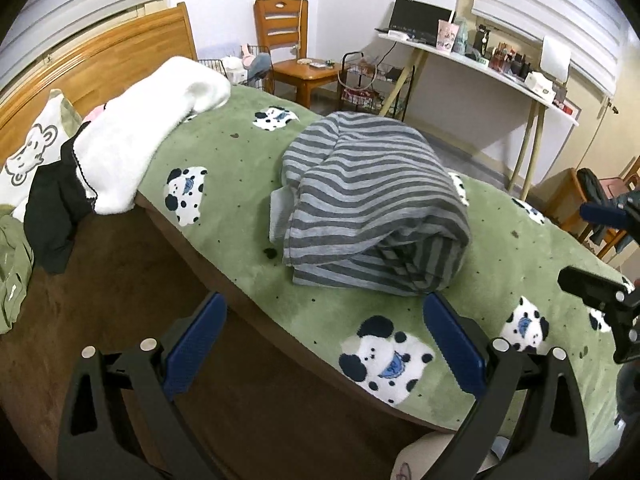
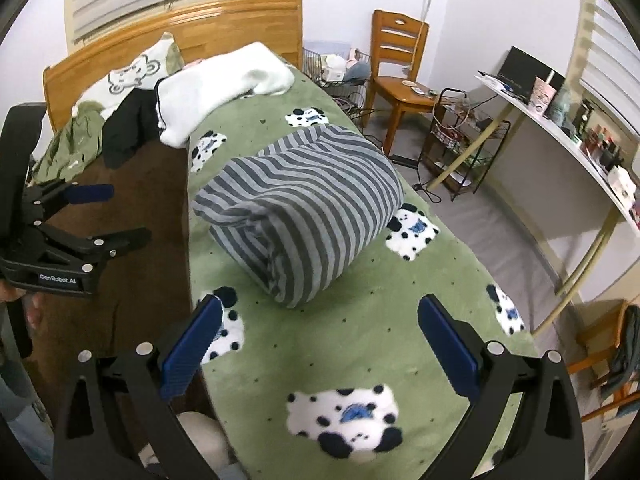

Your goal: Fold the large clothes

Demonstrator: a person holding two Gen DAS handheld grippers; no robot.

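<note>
A grey striped garment [image 1: 372, 204] lies folded into a thick bundle on the green blanket [image 1: 240, 160] with panda prints. It also shows in the right wrist view [image 2: 304, 204]. My left gripper [image 1: 324, 312] is open and empty, held just short of the bundle's near edge. My right gripper [image 2: 320, 312] is open and empty, held above the blanket a little short of the bundle. The right gripper shows at the right edge of the left wrist view [image 1: 600, 248], and the left gripper shows at the left of the right wrist view [image 2: 120, 216].
A pile of clothes, white [image 2: 224, 84], black [image 2: 128, 128] and green [image 2: 72, 148], lies near the wooden headboard [image 2: 180, 28]. A brown sheet [image 1: 120, 280] covers the bed's left part. A wooden chair [image 2: 400, 64], wire racks [image 2: 460, 140] and a cluttered desk [image 2: 560, 120] stand to the right.
</note>
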